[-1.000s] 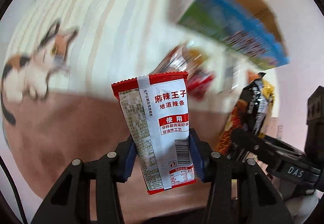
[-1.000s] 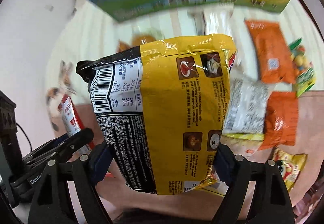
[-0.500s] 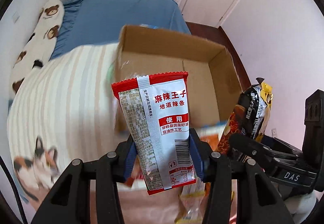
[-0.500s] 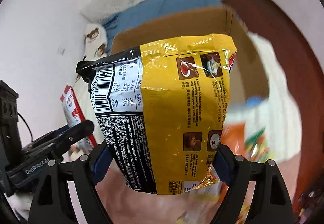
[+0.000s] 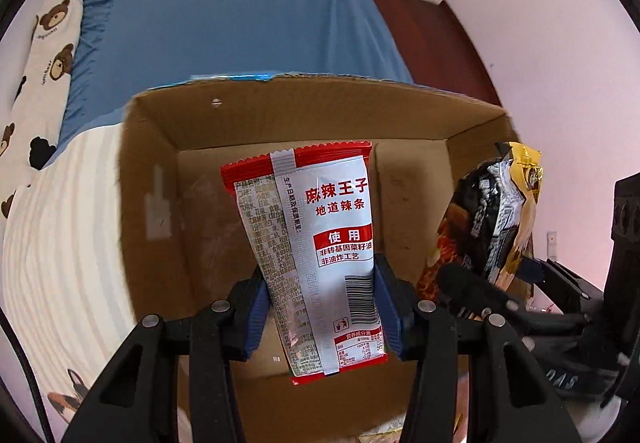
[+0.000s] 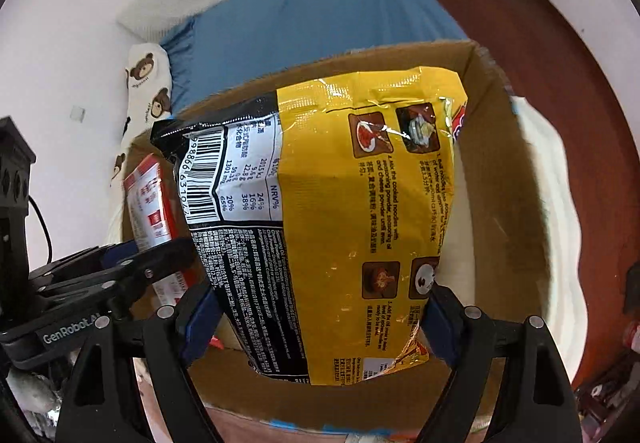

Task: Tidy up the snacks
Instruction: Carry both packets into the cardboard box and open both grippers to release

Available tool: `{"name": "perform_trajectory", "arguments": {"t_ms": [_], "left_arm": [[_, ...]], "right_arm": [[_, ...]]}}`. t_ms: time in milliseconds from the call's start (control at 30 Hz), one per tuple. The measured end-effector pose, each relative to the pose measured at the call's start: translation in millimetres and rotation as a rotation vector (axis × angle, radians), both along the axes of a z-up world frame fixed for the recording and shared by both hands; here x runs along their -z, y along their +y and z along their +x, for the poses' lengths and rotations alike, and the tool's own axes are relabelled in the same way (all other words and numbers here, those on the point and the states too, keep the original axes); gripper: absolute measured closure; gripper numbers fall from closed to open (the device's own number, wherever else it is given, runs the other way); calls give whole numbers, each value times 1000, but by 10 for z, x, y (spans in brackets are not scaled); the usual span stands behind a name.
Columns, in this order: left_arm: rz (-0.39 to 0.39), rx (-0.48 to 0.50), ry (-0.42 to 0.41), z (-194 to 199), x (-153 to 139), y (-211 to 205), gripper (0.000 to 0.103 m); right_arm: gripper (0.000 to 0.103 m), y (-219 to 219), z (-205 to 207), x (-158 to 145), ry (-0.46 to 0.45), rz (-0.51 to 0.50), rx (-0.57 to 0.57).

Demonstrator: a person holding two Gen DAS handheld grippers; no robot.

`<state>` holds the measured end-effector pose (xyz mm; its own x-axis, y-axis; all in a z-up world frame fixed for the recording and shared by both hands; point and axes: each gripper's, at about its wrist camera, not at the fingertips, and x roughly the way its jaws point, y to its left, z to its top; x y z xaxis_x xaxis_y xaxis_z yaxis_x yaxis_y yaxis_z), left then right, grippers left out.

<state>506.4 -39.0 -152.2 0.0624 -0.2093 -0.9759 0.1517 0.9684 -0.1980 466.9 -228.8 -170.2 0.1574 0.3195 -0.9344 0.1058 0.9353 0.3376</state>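
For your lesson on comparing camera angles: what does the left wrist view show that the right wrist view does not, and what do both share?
Only the left wrist view shows the red-and-silver snack packet face-on with its barcode, gripped in the left claw, and the box's bare floor. Only the right wrist view shows the yellow-and-black noodle bag face-on, gripped in the right claw. Both show the open cardboard box, the blue bedsheet and the bear-print pillow.

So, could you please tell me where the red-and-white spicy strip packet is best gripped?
Across its lower half, as the left gripper holds it now: fingers on the two long side edges, coming from the bottom seal end. The red-and-white spicy strip packet is flat and narrow, standing upright, so it hangs clear over the cardboard box.
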Motion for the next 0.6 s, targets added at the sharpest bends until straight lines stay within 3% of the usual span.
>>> {"name": "perform_trajectory", "arguments": {"t_ms": [200, 333, 433, 600], "left_arm": [[48, -25, 61, 229, 296, 4, 58], [57, -42, 78, 267, 372, -4, 48], [65, -58, 69, 209, 350, -9, 31], [44, -67, 46, 121, 241, 21, 29]], "right_arm": [[15, -11, 335, 374, 61, -19, -33], [12, 11, 433, 559, 103, -13, -76], [6, -27, 453, 541, 85, -44, -89], [6, -74, 451, 465, 72, -39, -96]]}}
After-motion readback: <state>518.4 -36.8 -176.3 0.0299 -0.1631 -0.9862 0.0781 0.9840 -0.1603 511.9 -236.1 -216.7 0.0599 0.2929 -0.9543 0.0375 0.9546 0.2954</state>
